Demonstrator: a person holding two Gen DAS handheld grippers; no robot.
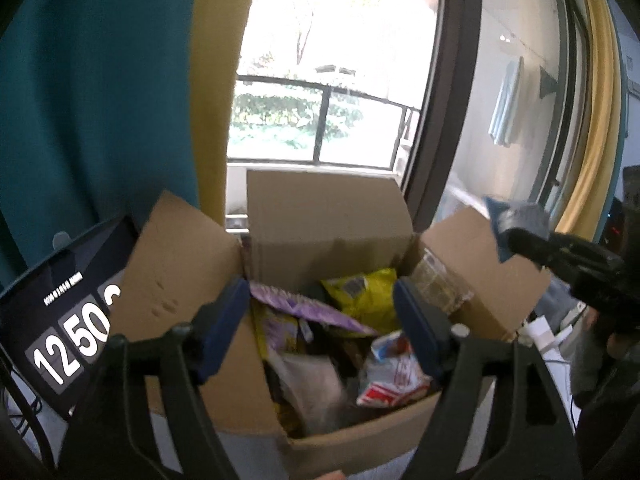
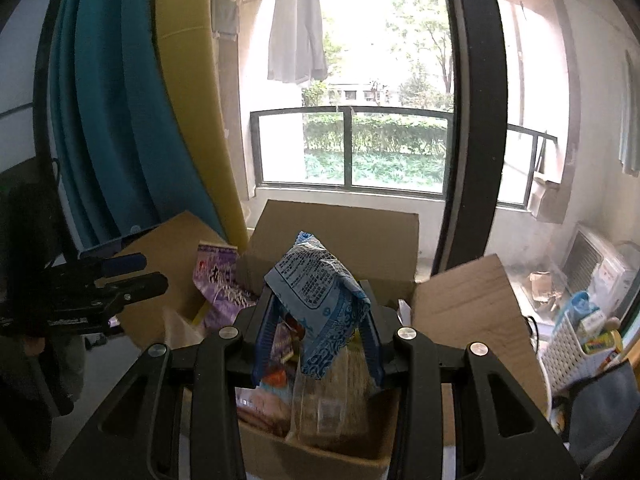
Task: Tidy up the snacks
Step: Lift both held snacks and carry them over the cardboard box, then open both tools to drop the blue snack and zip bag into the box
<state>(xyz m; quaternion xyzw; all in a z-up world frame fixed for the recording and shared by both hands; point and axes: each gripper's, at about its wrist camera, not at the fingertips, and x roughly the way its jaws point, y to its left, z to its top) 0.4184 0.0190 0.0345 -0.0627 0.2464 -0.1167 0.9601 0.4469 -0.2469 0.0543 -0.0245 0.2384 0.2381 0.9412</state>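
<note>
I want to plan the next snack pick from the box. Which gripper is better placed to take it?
The left gripper: its jaws stand open and empty above the cardboard box of snacks. The right gripper is already shut on a blue packet.

One box (image 1: 328, 216), perhaps seven snack packets (image 1: 362, 294).

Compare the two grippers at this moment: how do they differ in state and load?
The left gripper is open with nothing between its fingers; the right gripper is shut on a blue snack packet. The left one's fingers stand wide apart, the right one's are drawn close. Both hang over the open cardboard box of snacks.
</note>
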